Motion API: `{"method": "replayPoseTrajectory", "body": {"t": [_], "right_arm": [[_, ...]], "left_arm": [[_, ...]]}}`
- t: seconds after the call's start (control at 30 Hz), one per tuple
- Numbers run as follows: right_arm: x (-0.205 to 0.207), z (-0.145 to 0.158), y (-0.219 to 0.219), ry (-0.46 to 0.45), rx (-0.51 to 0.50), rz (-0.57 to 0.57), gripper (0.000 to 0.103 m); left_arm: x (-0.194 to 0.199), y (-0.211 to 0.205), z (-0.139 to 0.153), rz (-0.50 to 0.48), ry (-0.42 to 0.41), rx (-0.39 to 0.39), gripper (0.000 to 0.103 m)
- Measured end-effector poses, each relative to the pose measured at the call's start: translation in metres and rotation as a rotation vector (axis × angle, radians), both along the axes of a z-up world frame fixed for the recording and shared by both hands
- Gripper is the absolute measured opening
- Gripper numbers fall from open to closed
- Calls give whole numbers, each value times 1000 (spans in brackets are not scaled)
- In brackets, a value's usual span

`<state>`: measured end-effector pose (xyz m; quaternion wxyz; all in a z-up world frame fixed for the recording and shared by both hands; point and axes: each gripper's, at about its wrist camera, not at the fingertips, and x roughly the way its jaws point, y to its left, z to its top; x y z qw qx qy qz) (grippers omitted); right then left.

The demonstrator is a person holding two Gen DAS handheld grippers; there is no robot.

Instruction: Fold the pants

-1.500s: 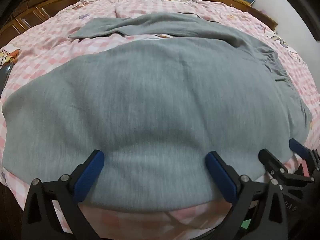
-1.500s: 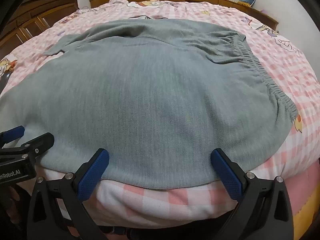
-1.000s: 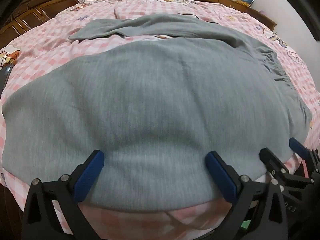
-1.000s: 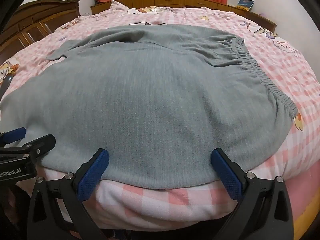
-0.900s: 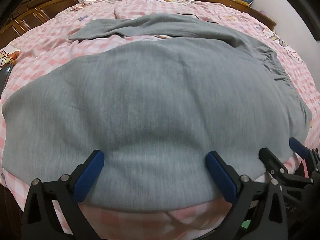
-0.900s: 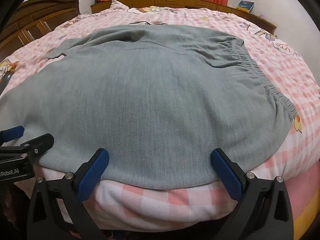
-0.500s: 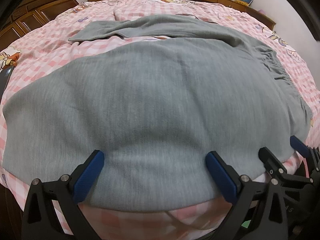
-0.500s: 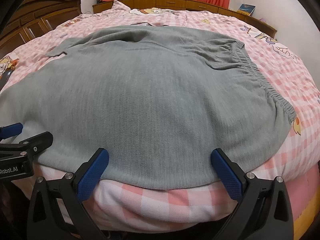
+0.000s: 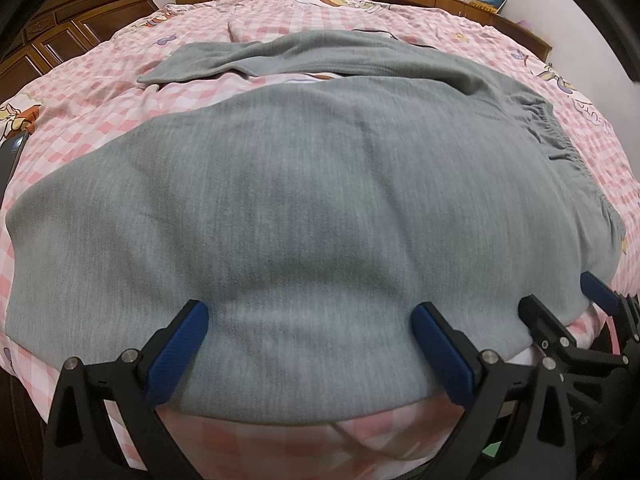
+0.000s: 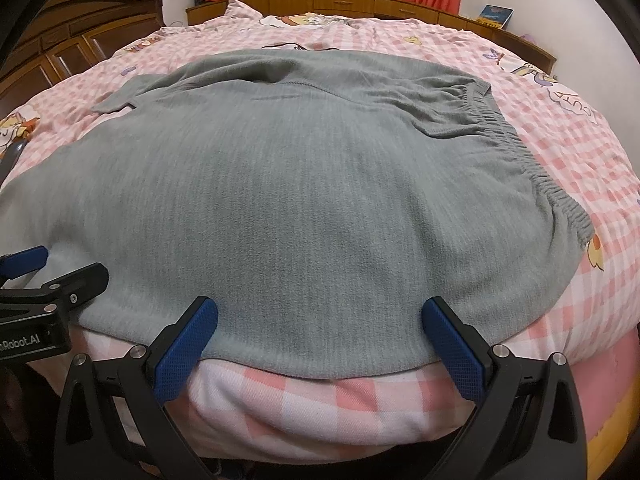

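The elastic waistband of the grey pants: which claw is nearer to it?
Right. The right claw sits at the near hem, close to the waistband; the left claw is farther along, toward the legs.

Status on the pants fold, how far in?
Done: the grey fleece pants lie spread on the pink checked bedspread, legs apart, elastic waistband to the right. In hand: nothing; the left gripper and right gripper are both open at the near edge. Left: every fold; none is visible yet.
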<state>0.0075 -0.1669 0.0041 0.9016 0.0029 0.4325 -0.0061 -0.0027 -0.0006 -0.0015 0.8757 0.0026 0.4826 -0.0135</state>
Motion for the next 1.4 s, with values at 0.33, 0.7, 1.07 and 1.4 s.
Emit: {"method": "replayPoseTrajectory", "body": {"t": [0.33, 0.7, 1.07, 1.4], "right_arm": [[0, 0, -1, -1, 1, 0, 103], [0, 1, -1, -1, 0, 0, 103], [0, 5, -3, 13, 16, 22, 103], [-3, 27, -30, 14, 36, 51, 102]], "left_arm": [[1, 0, 0, 0, -2, 1, 103], [1, 0, 0, -1, -3, 0, 103], [1, 1, 2, -9, 1, -9, 103], [2, 16, 15, -23, 15, -34, 103]]}}
